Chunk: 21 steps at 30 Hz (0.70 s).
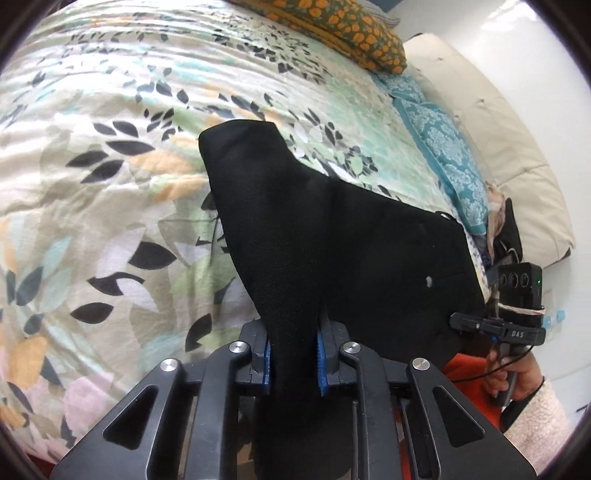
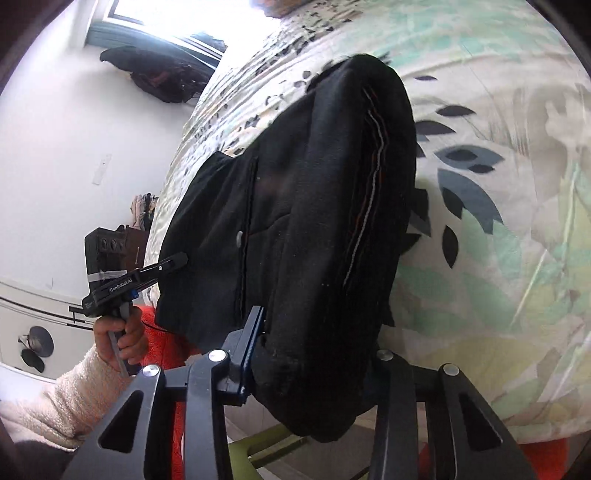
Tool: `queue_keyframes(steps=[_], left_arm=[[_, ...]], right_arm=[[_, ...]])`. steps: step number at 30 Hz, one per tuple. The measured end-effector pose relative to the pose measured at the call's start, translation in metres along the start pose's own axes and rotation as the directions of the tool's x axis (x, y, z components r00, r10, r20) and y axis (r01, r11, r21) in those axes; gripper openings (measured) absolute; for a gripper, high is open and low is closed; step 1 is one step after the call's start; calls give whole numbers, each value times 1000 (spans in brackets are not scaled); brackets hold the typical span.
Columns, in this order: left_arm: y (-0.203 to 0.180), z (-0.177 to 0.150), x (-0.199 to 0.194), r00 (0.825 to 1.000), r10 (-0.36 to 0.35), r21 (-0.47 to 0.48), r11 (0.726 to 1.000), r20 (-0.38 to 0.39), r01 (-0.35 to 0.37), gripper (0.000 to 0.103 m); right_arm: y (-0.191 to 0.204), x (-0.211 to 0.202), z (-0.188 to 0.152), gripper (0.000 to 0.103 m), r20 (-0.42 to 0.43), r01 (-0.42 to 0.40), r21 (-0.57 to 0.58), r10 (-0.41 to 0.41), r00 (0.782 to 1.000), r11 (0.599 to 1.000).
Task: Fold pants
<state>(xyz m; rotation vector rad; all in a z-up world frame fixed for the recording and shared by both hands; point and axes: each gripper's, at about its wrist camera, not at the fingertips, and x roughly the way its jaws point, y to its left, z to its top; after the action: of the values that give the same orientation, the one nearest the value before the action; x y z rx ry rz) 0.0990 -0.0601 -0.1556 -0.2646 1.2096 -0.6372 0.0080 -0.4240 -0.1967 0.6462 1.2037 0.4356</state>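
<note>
L: my left tongs clamped on black pants | mid: pants held up over floral bed quilt, far end draped on it | R: my right tongs pinching a thick bunch of pants

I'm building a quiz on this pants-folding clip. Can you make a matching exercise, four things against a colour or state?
Things:
1. pants
2. bedspread
3. pillow
4. left hand-held gripper

Colour or state:
A. orange flowers on dark green
B. shut on black cloth
C. black, held up over the bed at two places
D. pale, printed with dark leaves

Pairs: 1-C, 2-D, 3-A, 4-B. The right hand-held gripper clamps the pants too.
</note>
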Motion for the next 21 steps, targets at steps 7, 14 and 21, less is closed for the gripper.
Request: queue_keyframes(steps=[7,14,21], left_arm=[[40,16,-68,989,72,-25,997,132,-69,17],[105,-14,-61,921,380,-126,921,87,-368,57],[72,-45,-123,844,475,-53,877,251,-478,93]], right_arm=[[88,23,9,36,52,-34,-153,43,998,988],[102,107,6,68,52,125,-85,-121,991,988],[112,45,-39,103,214,355,-79,-332,919,931]])
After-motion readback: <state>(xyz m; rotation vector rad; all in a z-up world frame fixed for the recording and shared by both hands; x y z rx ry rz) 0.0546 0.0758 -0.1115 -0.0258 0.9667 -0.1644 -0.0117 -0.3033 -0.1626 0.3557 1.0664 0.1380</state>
